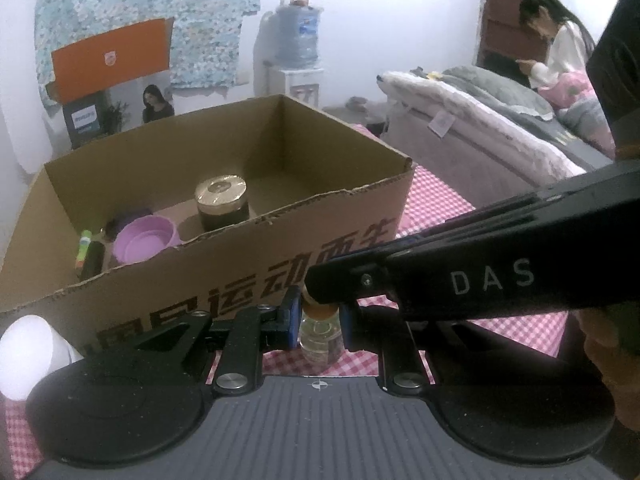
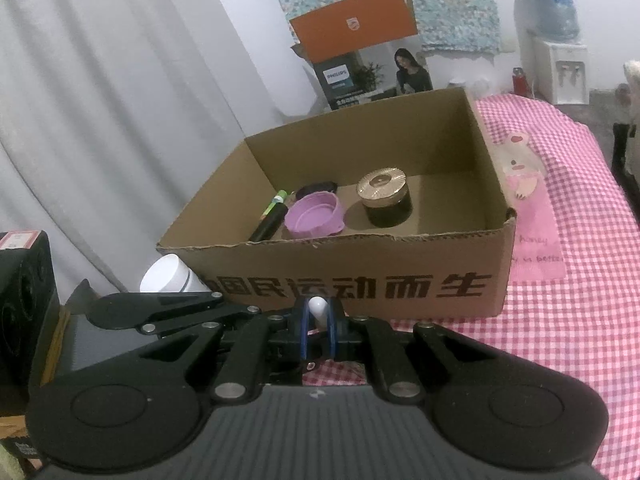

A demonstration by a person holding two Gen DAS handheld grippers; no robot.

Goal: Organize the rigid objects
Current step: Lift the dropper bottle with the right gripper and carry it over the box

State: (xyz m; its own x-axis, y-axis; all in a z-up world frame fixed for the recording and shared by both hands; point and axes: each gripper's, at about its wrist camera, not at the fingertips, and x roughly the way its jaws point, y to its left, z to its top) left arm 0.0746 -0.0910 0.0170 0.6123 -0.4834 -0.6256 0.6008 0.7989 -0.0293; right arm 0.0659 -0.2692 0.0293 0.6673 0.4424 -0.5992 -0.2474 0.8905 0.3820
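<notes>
An open cardboard box (image 1: 240, 280) (image 2: 360, 276) stands on the pink checked cloth. Inside it are a dark jar with a gold lid (image 1: 221, 204) (image 2: 386, 196), a purple bowl (image 1: 144, 240) (image 2: 316, 216) and a black and green marker (image 1: 86, 256) (image 2: 272, 216). My left gripper (image 1: 319, 324) is shut on a small clear bottle (image 1: 320, 340) standing on the cloth in front of the box. My right gripper (image 2: 318, 328) is shut on a small white rounded piece (image 2: 318, 310); its body (image 1: 460, 280) crosses above the bottle's top in the left wrist view.
A white cup (image 1: 28, 356) (image 2: 170, 276) lies by the box's left front corner. A black box (image 2: 24, 300) stands at the far left. A pink card (image 2: 532, 216) lies right of the box. A bed (image 1: 480, 120), water dispenser (image 1: 296, 40) and a seated person (image 1: 560, 48) are behind.
</notes>
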